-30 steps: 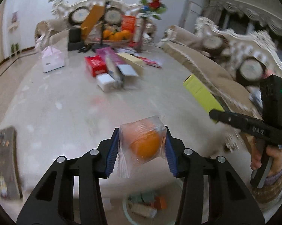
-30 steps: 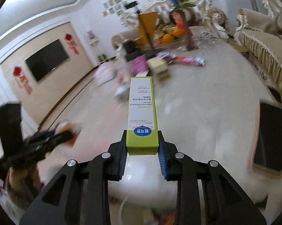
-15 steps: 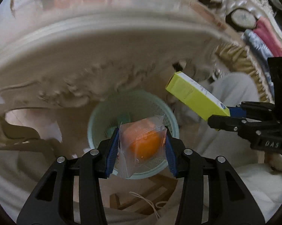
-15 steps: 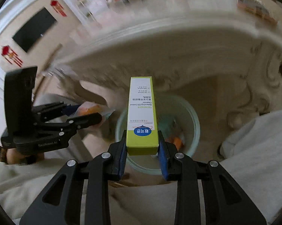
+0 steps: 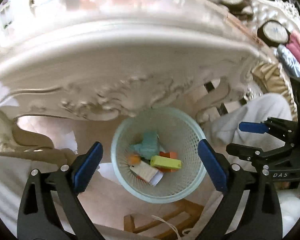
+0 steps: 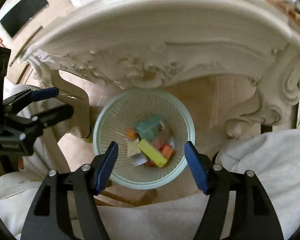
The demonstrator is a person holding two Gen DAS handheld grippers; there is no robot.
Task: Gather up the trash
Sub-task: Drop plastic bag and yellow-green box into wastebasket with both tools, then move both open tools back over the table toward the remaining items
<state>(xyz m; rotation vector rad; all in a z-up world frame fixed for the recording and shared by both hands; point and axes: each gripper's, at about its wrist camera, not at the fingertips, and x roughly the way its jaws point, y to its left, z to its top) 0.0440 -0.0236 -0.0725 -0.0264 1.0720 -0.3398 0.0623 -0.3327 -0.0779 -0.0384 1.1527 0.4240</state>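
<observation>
A: Both claws over the pale green basket [image 5: 192, 188] on the floor under the desk edge [image 5: 130, 60]. Left claw [image 5: 150, 164] opening wide, empty.

B: Right claw [image 6: 151, 164] opening too, nothing between. Yellow-green box [image 6: 152, 153] and orange packet [image 5: 134, 158] lie inside.

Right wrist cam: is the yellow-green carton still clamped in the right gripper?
No, the right gripper is opening with nothing between its blue pads, and the yellow-green carton lies inside the pale green mesh wastebasket.

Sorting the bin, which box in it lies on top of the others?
The yellow-green box: long and slim, it lies across the orange box and white box in the basket.
</observation>
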